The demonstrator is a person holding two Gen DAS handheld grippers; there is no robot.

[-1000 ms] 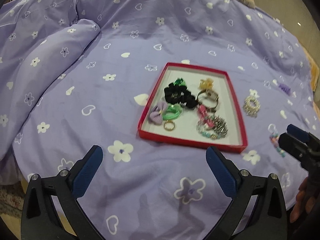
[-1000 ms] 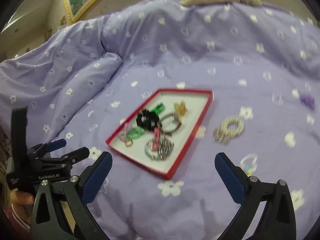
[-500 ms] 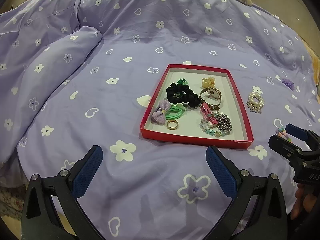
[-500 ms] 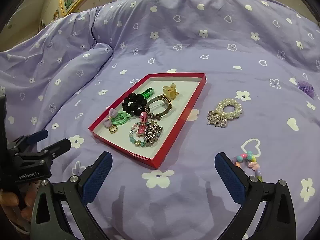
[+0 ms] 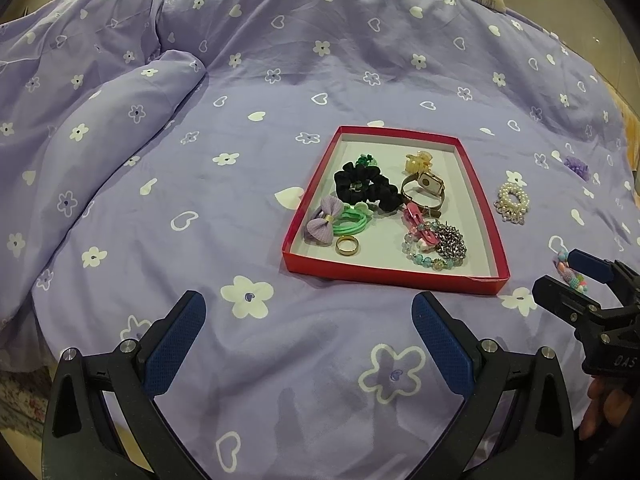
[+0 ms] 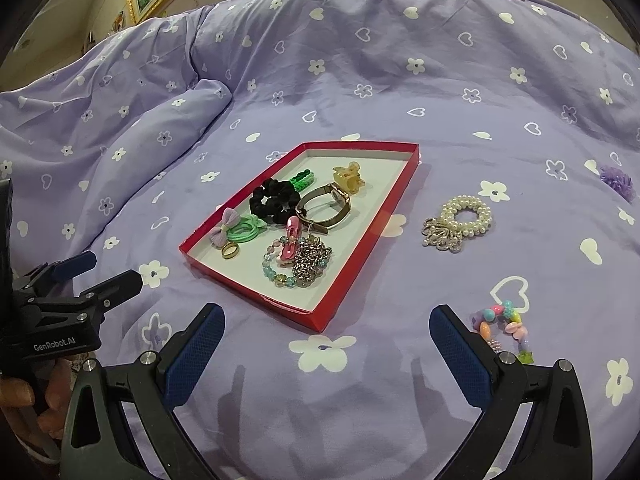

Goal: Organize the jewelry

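Mid-bed on the lilac duvet [image 6: 360, 60]: red tray [image 6: 372, 236] holding scrunchie, watch, ring, chains. Just off its right side, pearl bracelet [image 6: 460, 220]; nearer the foot edge, pastel bead bracelet [image 6: 506, 326], beside right tool [image 6: 326, 354]. Right tool spread wide, empty. Left tool [image 5: 308, 340] likewise wide, empty.

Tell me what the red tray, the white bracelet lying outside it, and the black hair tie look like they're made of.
The shallow red tray looks like thin cardboard: matte white inside, slightly glossy red walls. The white beaded bracelet seems to be pearl-like beads, probably plastic, with a silvery metallic charm. The black ruffled hair tie looks like soft, matte gathered fabric.
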